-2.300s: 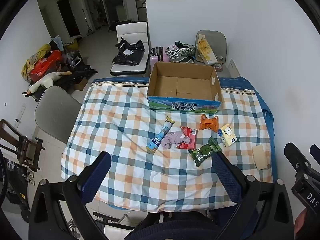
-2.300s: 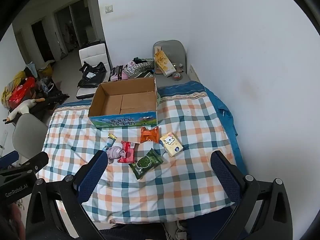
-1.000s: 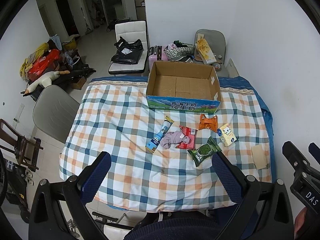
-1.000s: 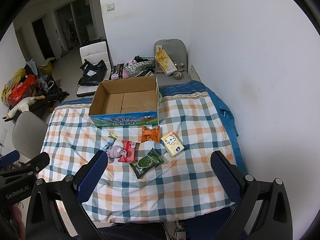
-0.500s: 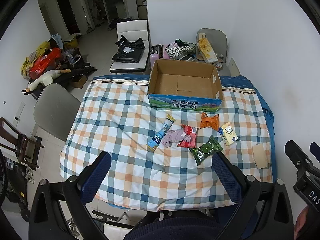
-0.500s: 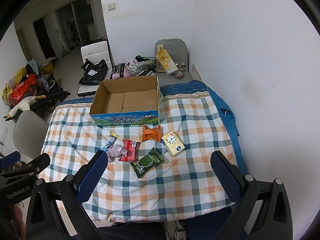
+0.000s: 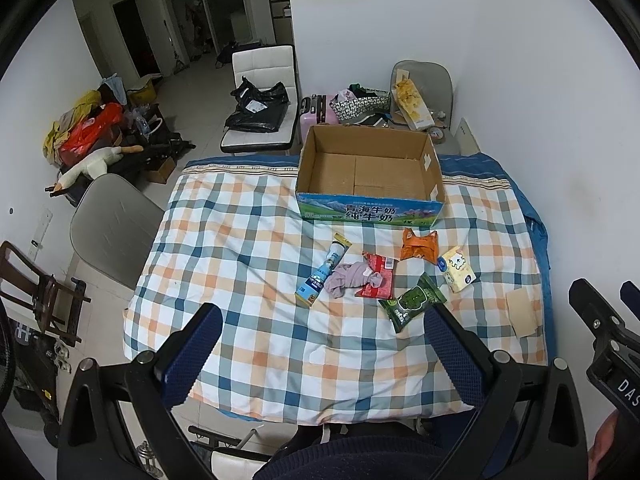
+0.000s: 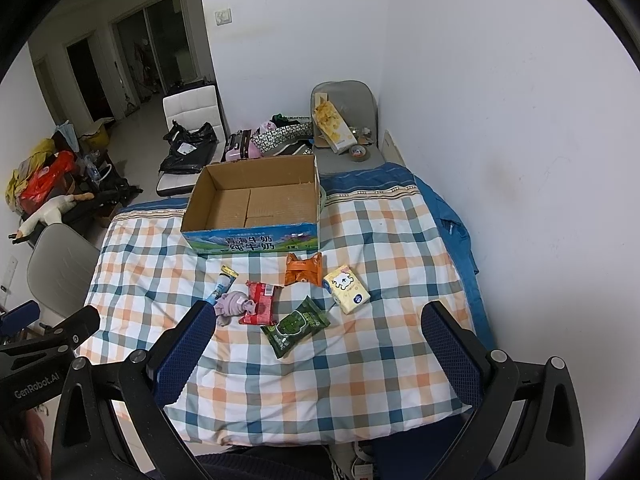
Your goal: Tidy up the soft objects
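Observation:
Several soft items lie mid-table on the checked cloth: a blue tube packet (image 7: 325,271), a crumpled purple cloth (image 7: 352,277) partly over a red packet (image 7: 378,276), an orange packet (image 7: 419,245), a yellow tissue pack (image 7: 458,270) and a green wipes pack (image 7: 412,303). An open, empty cardboard box (image 7: 370,178) stands behind them. The same items show in the right wrist view, with the green pack (image 8: 295,326) nearest. My left gripper (image 7: 322,354) and right gripper (image 8: 316,350) are both open and empty, held above the table's near edge.
A beige card (image 7: 520,312) lies near the table's right edge. A white wall (image 8: 500,120) runs along the right side. A grey chair (image 7: 108,226) stands left of the table. More chairs and bags (image 7: 360,104) are behind the box.
Both grippers have drifted slightly, so the table shifts a little in view. Nothing on the table has moved, and both grippers stay open.

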The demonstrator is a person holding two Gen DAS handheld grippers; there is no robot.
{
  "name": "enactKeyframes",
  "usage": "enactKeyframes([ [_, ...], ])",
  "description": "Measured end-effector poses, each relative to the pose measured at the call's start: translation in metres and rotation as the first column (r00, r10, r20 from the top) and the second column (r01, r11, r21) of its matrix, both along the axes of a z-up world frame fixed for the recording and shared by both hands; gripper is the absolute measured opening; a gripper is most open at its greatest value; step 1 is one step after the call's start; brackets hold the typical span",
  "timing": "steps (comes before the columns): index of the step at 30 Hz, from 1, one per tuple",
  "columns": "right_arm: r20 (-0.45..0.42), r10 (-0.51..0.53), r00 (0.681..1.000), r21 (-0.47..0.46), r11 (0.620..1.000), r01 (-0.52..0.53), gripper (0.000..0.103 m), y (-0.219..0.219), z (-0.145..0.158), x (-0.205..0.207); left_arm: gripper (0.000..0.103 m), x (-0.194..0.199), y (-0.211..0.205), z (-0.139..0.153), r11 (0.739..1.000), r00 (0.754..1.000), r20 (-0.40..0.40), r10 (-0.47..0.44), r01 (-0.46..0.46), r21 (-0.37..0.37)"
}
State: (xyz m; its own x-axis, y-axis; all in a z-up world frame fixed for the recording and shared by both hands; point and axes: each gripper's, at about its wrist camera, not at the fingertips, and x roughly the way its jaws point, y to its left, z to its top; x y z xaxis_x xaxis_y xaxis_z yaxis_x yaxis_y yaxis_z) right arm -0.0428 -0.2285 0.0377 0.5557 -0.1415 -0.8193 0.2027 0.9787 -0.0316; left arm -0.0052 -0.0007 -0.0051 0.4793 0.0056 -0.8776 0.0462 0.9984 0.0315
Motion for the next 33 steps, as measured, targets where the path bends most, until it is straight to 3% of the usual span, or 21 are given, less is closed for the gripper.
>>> enactKeyframes([
  [33,-0.003,-0.004,1.000,0.017,1.000,0.004,0.103,0.007,-0.002,0.007,0.103,-0.001,0.003,-0.002,1.000,1.000,0.006,0.001,-0.001,0.000],
])
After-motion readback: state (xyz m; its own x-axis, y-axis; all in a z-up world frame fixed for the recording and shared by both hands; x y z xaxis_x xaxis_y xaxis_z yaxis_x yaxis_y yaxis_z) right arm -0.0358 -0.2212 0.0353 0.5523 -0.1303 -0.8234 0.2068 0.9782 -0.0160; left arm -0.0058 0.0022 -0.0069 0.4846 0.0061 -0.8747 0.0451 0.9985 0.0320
